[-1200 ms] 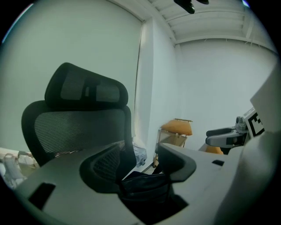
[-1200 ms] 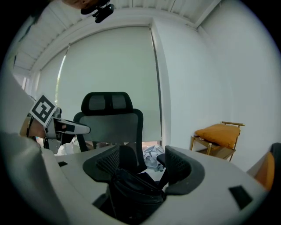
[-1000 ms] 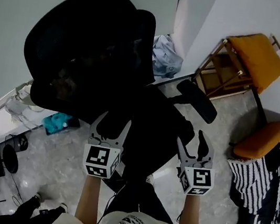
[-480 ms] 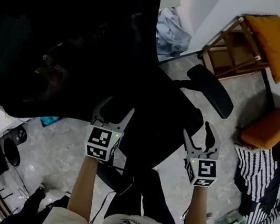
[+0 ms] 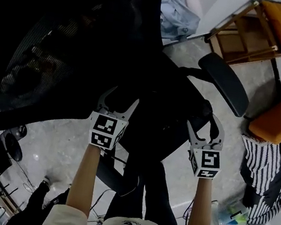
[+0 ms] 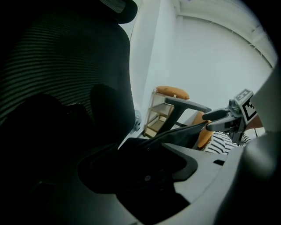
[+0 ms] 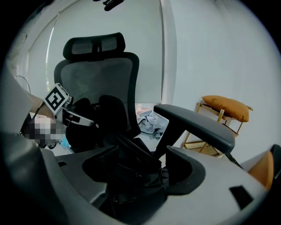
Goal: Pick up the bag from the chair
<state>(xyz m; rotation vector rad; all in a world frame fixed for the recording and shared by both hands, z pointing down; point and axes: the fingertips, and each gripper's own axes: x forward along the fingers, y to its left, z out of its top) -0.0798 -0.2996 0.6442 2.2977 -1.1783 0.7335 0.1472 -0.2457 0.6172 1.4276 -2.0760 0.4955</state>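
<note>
While left gripper [image 5: 120, 99] and right gripper [image 5: 204, 126] straddle the black bag [image 7: 137, 173] on the chair [image 7: 96, 74], jaws open, left just widened

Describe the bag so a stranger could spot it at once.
Find the black office chair with the mesh back. On it, beside the padded armrest, lies the bag: black, soft and creased, unlike the chair's smooth hard parts.

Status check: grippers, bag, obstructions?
Left gripper open, jaws just opening, nothing between them; right gripper open. Black bag on chair, ungripped. Armrest close beside right gripper.
</note>
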